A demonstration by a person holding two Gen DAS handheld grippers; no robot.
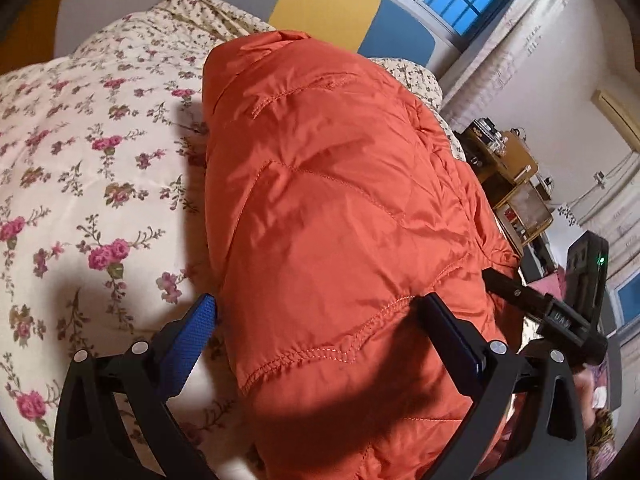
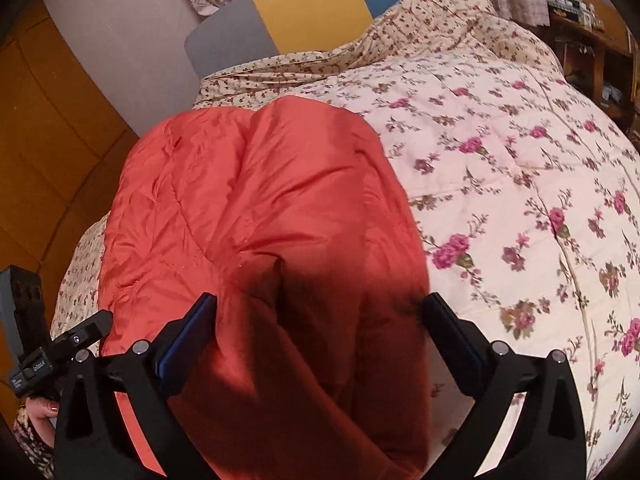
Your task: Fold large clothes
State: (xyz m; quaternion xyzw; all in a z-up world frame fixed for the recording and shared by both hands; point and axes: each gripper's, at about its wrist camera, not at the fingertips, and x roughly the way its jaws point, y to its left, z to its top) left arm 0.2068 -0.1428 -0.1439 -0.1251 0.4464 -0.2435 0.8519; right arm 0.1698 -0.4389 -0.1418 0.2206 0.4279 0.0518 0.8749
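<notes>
On bed (image 2: 500,168) | orange jacket (image 2: 260,220) lies lengthwise toward headboard (image 2: 280,12)

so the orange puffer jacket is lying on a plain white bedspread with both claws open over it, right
Not quite. The bedspread is floral, cream with pink roses, not plain white; the right wrist view shows it clearly. The rest holds: the orange puffer jacket lies on it, and the left claw and right claw are open.
</notes>
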